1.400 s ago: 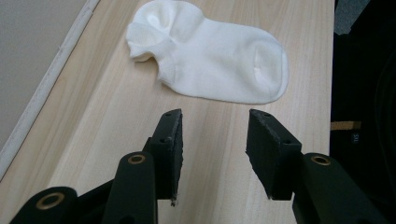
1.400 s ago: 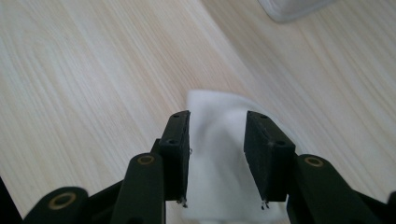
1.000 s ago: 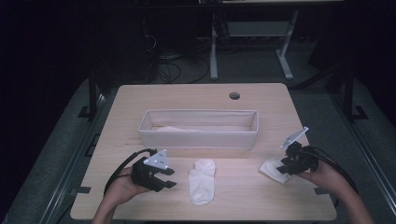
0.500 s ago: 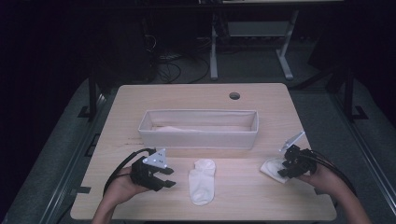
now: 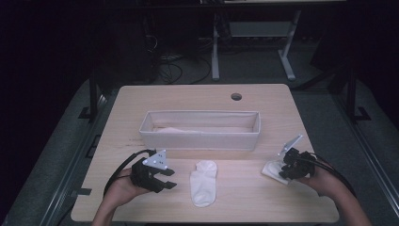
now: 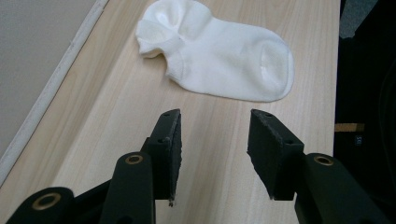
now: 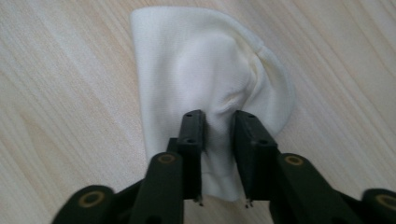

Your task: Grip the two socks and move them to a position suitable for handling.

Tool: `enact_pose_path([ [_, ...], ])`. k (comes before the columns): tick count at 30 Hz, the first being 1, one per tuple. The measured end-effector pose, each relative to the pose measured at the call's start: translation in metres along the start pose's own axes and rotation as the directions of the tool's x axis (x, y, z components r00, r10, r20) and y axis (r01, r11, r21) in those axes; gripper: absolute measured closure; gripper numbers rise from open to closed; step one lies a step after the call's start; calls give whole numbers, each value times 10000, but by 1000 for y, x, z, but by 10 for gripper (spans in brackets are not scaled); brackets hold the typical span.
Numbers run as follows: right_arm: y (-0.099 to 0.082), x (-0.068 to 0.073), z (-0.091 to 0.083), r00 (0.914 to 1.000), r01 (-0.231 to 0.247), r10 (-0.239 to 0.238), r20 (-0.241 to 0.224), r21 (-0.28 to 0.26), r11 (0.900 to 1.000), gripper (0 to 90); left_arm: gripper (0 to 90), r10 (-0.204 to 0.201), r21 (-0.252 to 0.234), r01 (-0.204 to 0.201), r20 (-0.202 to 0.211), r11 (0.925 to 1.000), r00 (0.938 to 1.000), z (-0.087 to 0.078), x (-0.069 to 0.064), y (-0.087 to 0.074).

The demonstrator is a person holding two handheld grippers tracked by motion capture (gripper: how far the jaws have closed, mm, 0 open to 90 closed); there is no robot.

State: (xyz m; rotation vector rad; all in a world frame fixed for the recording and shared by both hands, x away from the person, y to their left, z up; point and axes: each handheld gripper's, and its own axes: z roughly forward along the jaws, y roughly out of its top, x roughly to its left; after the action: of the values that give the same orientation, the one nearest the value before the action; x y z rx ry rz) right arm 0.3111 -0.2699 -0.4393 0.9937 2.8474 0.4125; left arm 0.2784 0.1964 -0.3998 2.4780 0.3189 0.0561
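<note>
White folded sock (image 7: 205,84) now bunches between the right tool (image 7: 218,140) whose jaws have just been closing, so that pickup's started, while the left tool (image 6: 215,144) sits open.

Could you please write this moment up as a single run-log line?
right gripper: jaws just closing, pinching right sock on table | left gripper: open, short of middle sock | fabric bin: behind
</note>
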Motion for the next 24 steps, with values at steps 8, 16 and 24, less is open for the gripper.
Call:
enact_pose_path([
  [8,0,-1,0,10000,70,-71,-55,-147,9999,822,542,-67,-61,67,-14,10000,10000,-1,1,-1],
  [16,4,-1,-8,9997,250,-251,-48,-177,9995,828,540,-135,-86,134,-43,9999,9999,-2,3,-2],
  [24,8,4,-27,9988,472,-476,-66,-538,9974,828,535,-174,-148,173,-78,9997,9998,-5,4,-4],
])
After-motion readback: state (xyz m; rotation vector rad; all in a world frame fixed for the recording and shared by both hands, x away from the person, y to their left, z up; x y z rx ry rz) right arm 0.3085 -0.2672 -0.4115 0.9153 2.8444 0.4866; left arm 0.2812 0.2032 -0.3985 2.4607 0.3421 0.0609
